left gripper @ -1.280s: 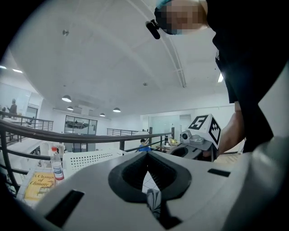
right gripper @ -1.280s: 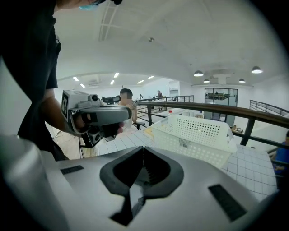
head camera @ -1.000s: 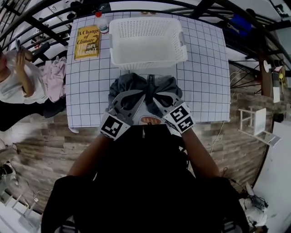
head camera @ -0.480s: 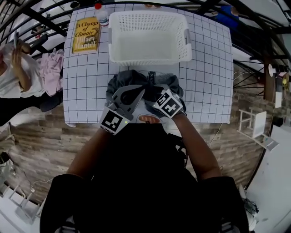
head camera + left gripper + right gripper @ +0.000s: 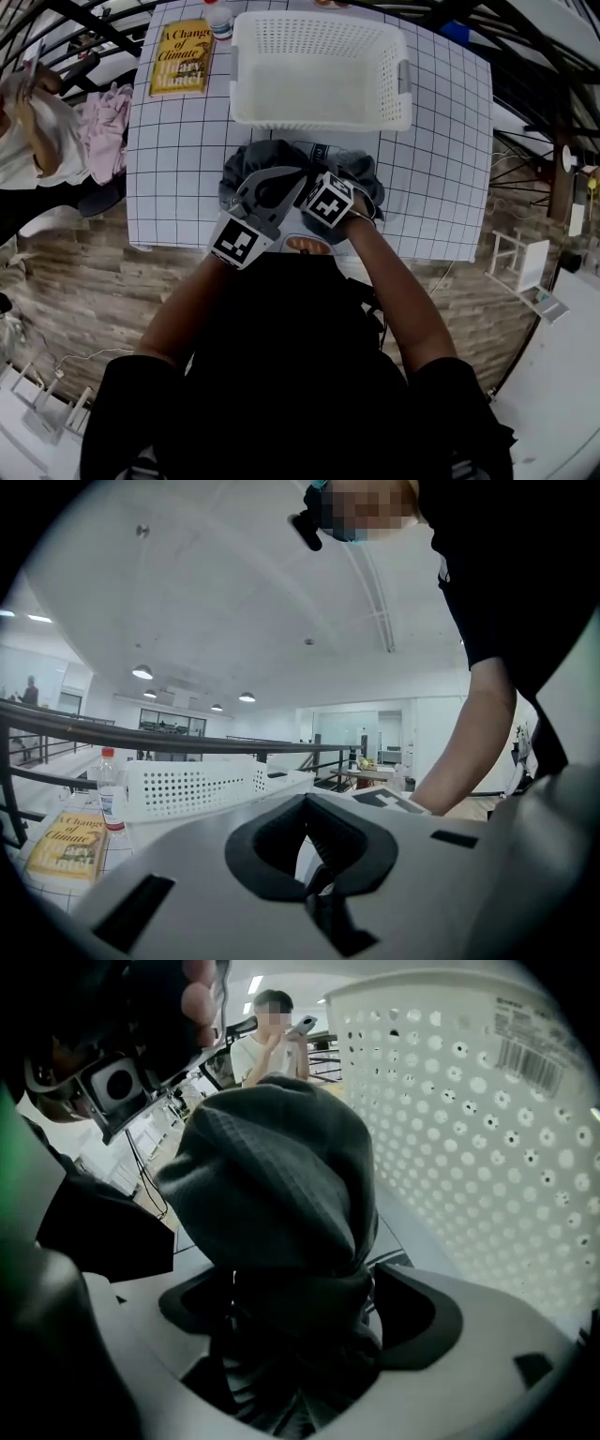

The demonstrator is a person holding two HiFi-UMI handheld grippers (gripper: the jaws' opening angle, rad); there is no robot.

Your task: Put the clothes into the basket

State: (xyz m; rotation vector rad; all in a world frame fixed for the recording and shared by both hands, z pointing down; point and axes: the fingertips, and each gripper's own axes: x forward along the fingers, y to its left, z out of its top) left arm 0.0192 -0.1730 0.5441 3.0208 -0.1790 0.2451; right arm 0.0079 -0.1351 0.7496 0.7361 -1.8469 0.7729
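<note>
Grey garment (image 5: 281, 156) bunched on gridded surface (image 5: 178, 169), just before white basket (image 5: 323, 120) | right gripper (image 5: 300, 1321) clamped on a fold, likely for lifting | left gripper (image 5: 317, 892) closed, nothing between, tilted upward alongside | basket empty

A: Right gripper (image 5: 300, 1335) status?
B: Jaws clamped on a bunched grey cloth (image 5: 272, 1185), which bulges up above them.
A: Surroundings?
B: White perforated basket (image 5: 469, 1110) close at right, barcode label (image 5: 530, 1049) on its wall. Person (image 5: 267, 1040) in the background.
</note>
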